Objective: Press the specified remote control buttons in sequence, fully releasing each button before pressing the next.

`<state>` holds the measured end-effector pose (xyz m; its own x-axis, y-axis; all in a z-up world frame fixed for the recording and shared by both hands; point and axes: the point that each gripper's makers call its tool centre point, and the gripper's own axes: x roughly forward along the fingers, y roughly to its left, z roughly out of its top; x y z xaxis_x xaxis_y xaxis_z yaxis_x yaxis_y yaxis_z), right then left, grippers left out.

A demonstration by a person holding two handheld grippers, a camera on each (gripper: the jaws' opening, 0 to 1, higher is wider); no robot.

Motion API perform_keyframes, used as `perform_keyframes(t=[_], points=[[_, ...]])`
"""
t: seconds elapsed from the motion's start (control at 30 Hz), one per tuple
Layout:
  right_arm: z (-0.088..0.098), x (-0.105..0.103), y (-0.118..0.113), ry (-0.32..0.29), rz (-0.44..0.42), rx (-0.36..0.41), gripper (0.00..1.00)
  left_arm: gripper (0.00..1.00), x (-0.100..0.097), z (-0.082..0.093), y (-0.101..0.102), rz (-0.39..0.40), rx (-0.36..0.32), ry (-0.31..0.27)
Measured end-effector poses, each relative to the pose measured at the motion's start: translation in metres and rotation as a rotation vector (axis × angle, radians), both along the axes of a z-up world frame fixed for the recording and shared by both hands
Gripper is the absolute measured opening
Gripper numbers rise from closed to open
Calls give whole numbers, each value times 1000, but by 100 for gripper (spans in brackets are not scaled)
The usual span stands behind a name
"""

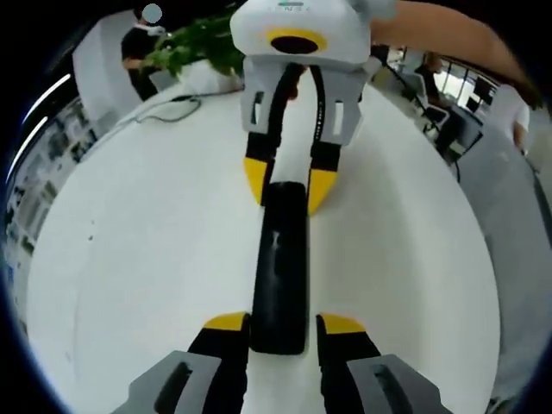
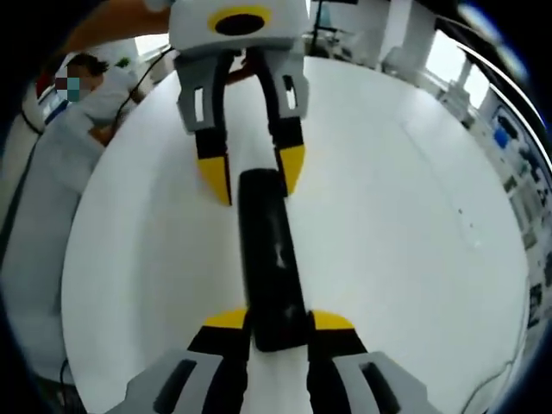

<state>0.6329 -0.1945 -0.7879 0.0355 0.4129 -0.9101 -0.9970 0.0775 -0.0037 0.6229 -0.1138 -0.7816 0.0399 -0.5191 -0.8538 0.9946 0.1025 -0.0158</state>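
both claws grasp the black remote [image 1: 280,267] on the white table [image 1: 138,259]: left claw [image 1: 283,323] one end, right claw [image 2: 278,319] the other.

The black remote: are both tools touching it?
Touching. In the left gripper view, the left tool clasps the remote's near end; the right tool flanks its far end.

1. An office or lab: a white table [image 1: 129,259] with a cable [image 1: 168,110] and plant [image 1: 203,43].
2. Desks with chairs [image 1: 440,121] by bright windows [image 1: 453,82]; seated person [image 2: 82,99].
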Motion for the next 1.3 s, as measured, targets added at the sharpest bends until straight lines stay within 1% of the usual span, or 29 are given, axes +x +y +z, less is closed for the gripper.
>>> perform_keyframes(t=[0.3, 0.33, 0.5, 0.63, 0.7, 0.73, 1.03, 1.3], points=[[-1, -1, -4, 6, 33, -45, 22, 29, 1, 0, 0, -11, 16, -12], [-1, -2, -3, 0, 45, -54, 22, 29, 1, 0, 0, -11, 17, -12], [-1, -2, -2, -2, 45, -70, 22, 29, 1, 0, 1, -8, 21, -13], [-1, -3, -2, -18, 59, -85, 22, 28, 1, 0, 1, -7, 25, -15], [0, -3, -2, -24, 63, -88, 21, 27, 1, 0, 0, -7, 23, -17], [0, -3, -2, -25, 63, -88, 22, 24, 2, 0, 0, -5, 24, -21], [0, -1, -1, -35, 71, -88, 21, 24, 1, 0, 0, -8, 28, -23], [0, -4, -1, -18, 48, -81, 21, 24, 0, 0, -1, -8, 29, -20]])
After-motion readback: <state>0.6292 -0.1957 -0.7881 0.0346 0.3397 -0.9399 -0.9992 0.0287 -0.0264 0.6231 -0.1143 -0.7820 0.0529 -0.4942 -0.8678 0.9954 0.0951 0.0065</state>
